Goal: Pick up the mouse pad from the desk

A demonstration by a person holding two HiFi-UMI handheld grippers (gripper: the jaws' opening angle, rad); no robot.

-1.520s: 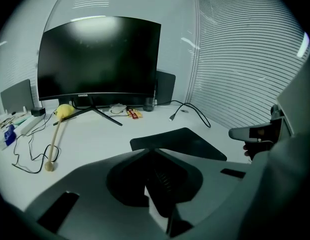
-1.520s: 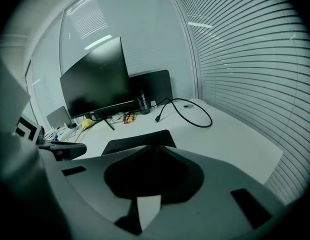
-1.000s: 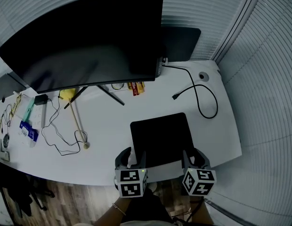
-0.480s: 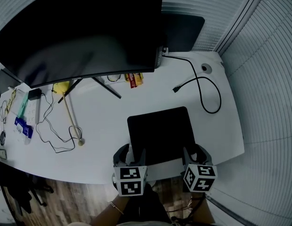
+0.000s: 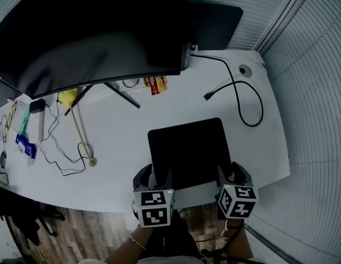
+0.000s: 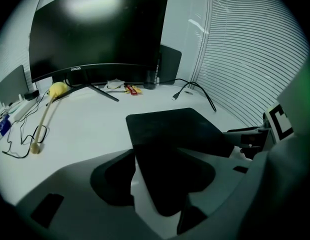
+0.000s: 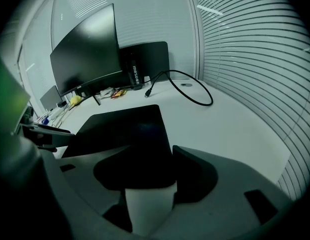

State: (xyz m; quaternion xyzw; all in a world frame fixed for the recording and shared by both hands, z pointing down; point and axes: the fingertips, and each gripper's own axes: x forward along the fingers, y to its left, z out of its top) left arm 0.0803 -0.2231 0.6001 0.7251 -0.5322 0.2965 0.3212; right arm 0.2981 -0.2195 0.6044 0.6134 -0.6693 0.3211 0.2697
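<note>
Head view: black pad (image 5: 187,150) lies flat on white desk (image 5: 121,142), close to desk's near edge. L gripper (image 5: 155,178) sits at pad's near-left corner, R gripper (image 5: 232,175) at its near-right corner. Each gripper's marker cube faces up toward the cam. A forearm shows below the pad, btw the two cubes. Big dark monitor (image 5: 88,37) stands well behind pad, w/ its stand legs reaching toward pad's far-left but apart from it. Black cable (image 5: 248,100) loops behind-right of pad, not touching. Stick (image 5: 80,131) w/ yellow end lies well left of pad, thin wires beside it. Snack packs (image 5: 155,83) lie behind pad, under monitor's lower edge.

L gripper view: jaws spread wide. Pad's (image 6: 170,129) near-left corner lies btw them, and neither jaw presses on it. Rest of pad runs flat away from the jaws. Monitor (image 6: 95,29) is behind-left of pad, cable (image 6: 195,91) behind-right. Part of the R gripper and its cube shows just past pad's right edge.

R gripper view: jaws opening, already wide apart. Pad's (image 7: 125,129) near-right corner lies btw them, no pinch seen. Cable (image 7: 190,91) curls behind-right of pad, well apart. Monitor (image 7: 87,54) is behind-left of pad. Bare desk lies right of pad.
</note>
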